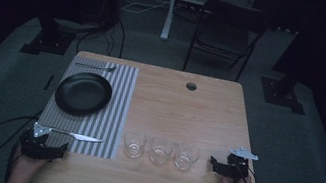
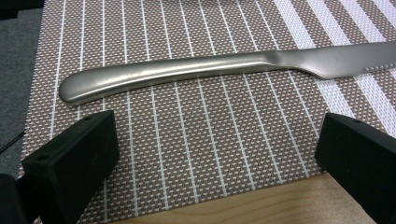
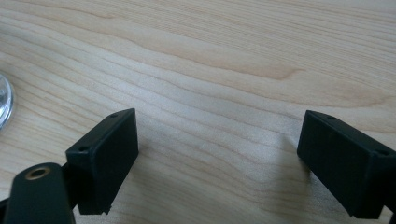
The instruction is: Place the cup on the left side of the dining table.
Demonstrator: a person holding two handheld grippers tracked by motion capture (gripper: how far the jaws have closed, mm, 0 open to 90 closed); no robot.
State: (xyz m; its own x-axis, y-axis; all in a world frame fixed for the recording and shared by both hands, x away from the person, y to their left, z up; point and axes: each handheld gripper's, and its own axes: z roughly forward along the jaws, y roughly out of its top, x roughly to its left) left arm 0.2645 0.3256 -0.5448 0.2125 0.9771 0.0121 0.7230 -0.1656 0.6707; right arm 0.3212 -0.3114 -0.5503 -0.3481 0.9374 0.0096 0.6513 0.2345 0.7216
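A: Where is the table open?

B: From centre toward twelve and three o'clock, bare wood.

A: And blocked?

B: Three glasses in a row at six; plate and knife toward nine.

The placemat is lying on the table's left half. On it, the plate is sitting centrally, the fork behind the plate, the knife before it. Three glasses are standing right of the placemat.
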